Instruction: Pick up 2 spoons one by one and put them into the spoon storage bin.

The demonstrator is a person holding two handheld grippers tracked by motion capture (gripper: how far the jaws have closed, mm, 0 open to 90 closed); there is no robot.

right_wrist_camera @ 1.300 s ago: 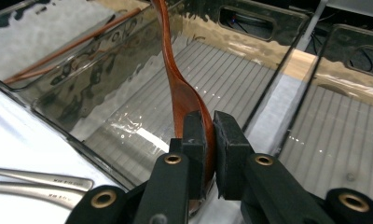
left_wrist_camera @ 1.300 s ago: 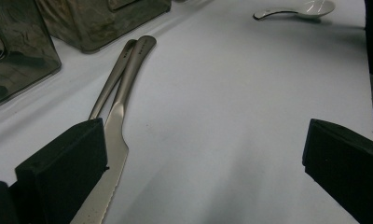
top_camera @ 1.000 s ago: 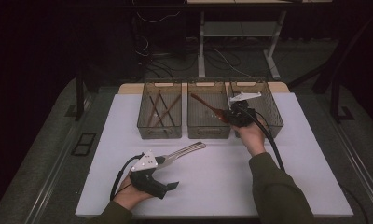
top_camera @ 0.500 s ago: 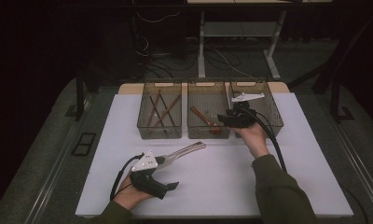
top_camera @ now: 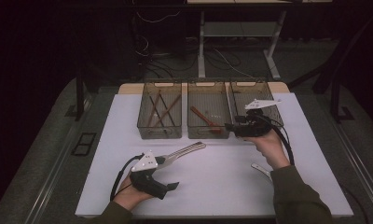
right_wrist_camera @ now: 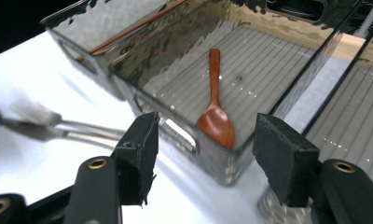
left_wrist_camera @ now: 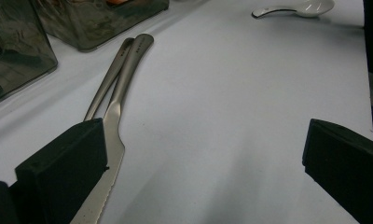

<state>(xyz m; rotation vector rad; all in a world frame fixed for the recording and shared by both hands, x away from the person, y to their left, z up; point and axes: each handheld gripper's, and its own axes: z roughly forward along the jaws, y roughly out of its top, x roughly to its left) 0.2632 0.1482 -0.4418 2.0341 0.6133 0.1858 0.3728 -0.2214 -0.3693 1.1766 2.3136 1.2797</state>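
While the right claw (top_camera: 229, 127) hovers at the near wall of the middle bin (top_camera: 208, 131), its jaws have just been opening and stand apart with nothing between them. In the right gripper view the wooden spoon (right_wrist_camera: 215, 114) lies on the ribbed floor of that bin, bowl toward the near wall and handle pointing away. The left bin (top_camera: 159, 130) holds brown chopsticks (top_camera: 157, 111). The left claw (left_wrist_camera: 198, 158) rests low on the white worktop (top_camera: 222, 177), released and empty; a steel knife (left_wrist_camera: 111, 140) and a second steel utensil (left_wrist_camera: 107, 81) lie side by side just beside its left jaw, their handles reaching toward the bins. A white ceramic spoon (left_wrist_camera: 300, 7) lies farther off on the worktop, near the person's right forearm.
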